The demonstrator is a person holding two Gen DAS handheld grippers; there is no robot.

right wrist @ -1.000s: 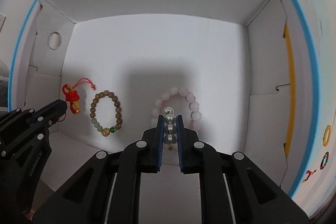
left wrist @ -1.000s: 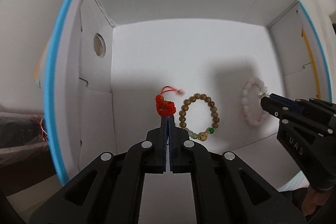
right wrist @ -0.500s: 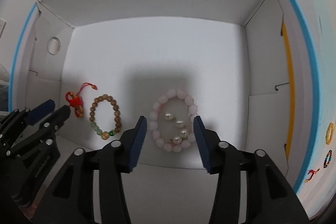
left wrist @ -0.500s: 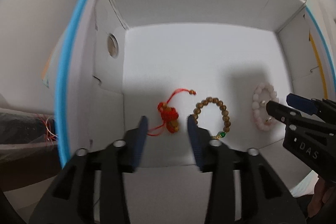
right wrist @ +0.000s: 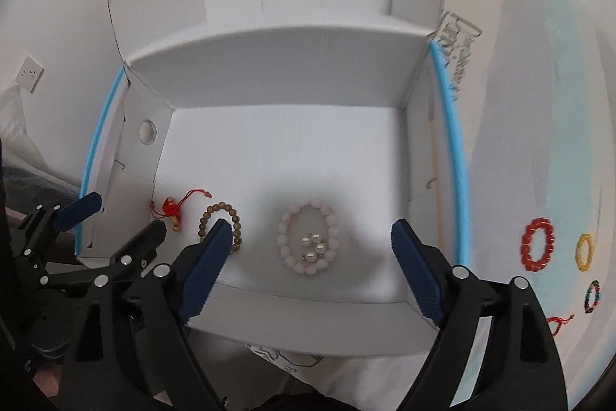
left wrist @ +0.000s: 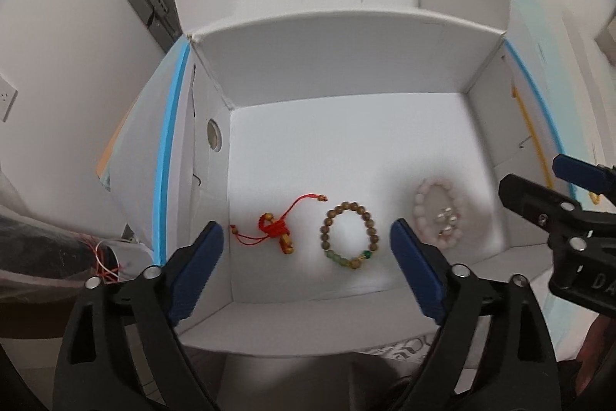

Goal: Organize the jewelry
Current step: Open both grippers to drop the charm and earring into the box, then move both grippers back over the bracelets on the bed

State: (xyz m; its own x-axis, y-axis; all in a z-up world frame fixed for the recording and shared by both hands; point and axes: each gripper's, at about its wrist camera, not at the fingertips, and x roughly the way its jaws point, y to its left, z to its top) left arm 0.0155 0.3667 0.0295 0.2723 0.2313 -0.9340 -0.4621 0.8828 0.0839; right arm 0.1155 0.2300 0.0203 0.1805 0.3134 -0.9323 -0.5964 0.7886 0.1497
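The white cardboard box (left wrist: 346, 149) stands open-topped beneath both of my claws, its flaps folded outward, and its floor fills the centre of both wrist views. My left claw (left wrist: 307, 245) hangs above the box's near wall; its jaws are opening and already stand wide, with nothing gripped between them. My right claw (right wrist: 312, 244) hangs over the same near wall, its jaws likewise opening and wide, with nothing pinched. In the left wrist view my right claw enters at 3 o'clock; in the right wrist view my left claw enters at 9 o'clock. On the box floor, near the front wall, the jewelry lies in a row. The pink bead bracelet (right wrist: 308, 237) lies flat at the centre of the right wrist view, with a small cluster of pearl pieces (right wrist: 315, 246) lying inside its ring. The brown bead bracelet (left wrist: 349, 235) lies flat to its left, apart from it. The red knotted cord charm (left wrist: 278, 228) lies just beside the brown bracelet, toward the box's left wall. Outside the box, at 3 o'clock in the right wrist view, a red bead ring (right wrist: 538, 244), a yellow ring (right wrist: 584, 251) and a dark multicoloured ring (right wrist: 593, 296) lie on the pale surface (right wrist: 539, 141).
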